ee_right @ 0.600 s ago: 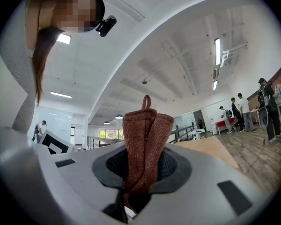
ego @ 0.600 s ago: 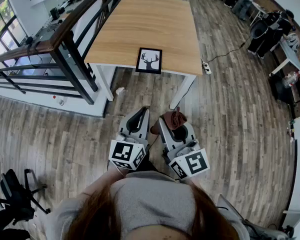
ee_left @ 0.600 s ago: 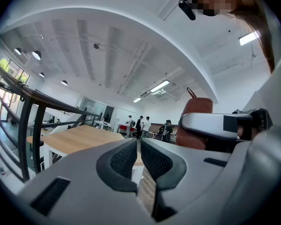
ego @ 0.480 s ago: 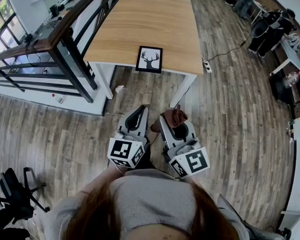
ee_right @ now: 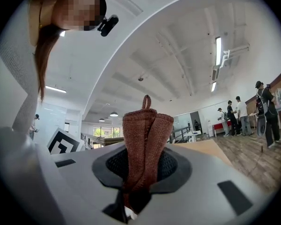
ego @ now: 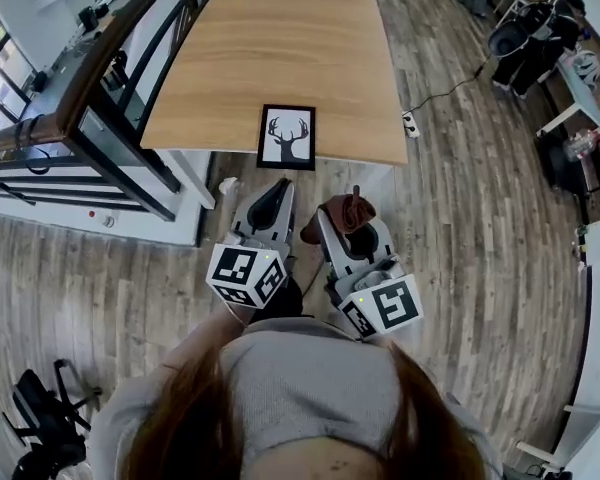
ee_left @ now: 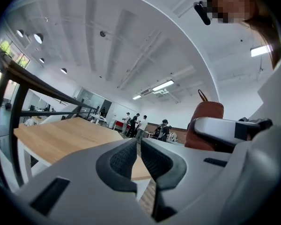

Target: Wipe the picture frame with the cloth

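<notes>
Now my right gripper (ego: 352, 236) pinches the brown cloth (ee_right: 144, 139) tight. My left gripper (ego: 272, 208) is shut with nothing in it. The frame (ego: 287, 137) lies flat by the table (ego: 270, 48) edge, just ahead.

Rust-brown knit cloth (ee_right: 145, 144), black-framed white pic (ego: 287, 136) w/ black deer, light-wood table (ego: 270, 58).

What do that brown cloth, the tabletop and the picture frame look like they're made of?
Cloth: knitted or woven fabric, matte; ribbed texture and a hanging loop show.
Tabletop: light wood or wood-look laminate; grain lines, smooth.
Picture frame: thin black border, maybe wood or plastic; can't tell.
</notes>
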Action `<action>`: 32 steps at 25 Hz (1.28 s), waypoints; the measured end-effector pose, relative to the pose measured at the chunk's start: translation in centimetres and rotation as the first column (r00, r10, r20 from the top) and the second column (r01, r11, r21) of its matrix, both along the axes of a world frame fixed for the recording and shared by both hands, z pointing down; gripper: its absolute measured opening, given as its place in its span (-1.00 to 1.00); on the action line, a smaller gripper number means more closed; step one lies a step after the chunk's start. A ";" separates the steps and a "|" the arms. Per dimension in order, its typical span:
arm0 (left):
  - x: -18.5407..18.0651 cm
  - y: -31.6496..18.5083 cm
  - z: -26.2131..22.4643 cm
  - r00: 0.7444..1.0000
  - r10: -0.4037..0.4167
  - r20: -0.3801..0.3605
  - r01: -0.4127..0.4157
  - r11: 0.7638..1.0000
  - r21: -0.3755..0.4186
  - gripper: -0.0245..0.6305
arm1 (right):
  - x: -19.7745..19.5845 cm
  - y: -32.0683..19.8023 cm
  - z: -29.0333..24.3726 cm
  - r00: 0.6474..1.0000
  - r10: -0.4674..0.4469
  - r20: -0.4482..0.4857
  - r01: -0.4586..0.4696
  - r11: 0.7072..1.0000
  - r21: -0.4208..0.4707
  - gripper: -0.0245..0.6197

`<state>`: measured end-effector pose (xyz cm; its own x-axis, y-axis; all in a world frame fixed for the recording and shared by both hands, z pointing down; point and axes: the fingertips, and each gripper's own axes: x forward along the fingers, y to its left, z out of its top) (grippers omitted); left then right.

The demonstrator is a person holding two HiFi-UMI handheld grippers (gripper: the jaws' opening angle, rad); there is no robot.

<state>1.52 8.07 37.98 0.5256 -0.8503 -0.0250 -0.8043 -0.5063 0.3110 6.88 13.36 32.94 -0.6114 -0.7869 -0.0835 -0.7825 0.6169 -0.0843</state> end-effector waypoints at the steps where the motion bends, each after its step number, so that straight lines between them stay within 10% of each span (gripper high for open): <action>1: -0.1 -1.8 -0.2 1.000 0.005 -0.008 -0.005 1.000 0.000 -0.89 | -0.1 -1.8 -0.3 1.000 0.002 -0.003 -0.002 1.000 0.005 -0.62; 18: -3.3 -22.5 -1.8 0.994 0.082 0.069 -0.082 0.997 0.001 -0.89 | -3.8 -23.4 -2.3 0.999 0.039 0.029 -0.040 0.999 0.034 -0.62; 24: -3.3 -25.0 0.9 0.990 0.143 0.016 -0.141 0.984 -0.111 -0.83 | -3.0 -26.3 -1.6 0.998 0.055 0.030 -0.055 0.998 0.011 -0.62; 32: -5.6 -25.6 8.3 0.977 0.210 -0.032 -0.208 0.914 -0.349 -0.27 | -3.8 -28.5 1.1 0.999 0.045 0.021 -0.043 0.997 -0.064 -0.62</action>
<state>-4.08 -17.55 46.32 0.6917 -0.6751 0.2565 -0.6942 -0.5239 0.4936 3.04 -15.18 34.07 -0.5744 -0.8173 -0.0462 -0.8063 0.5747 -0.1401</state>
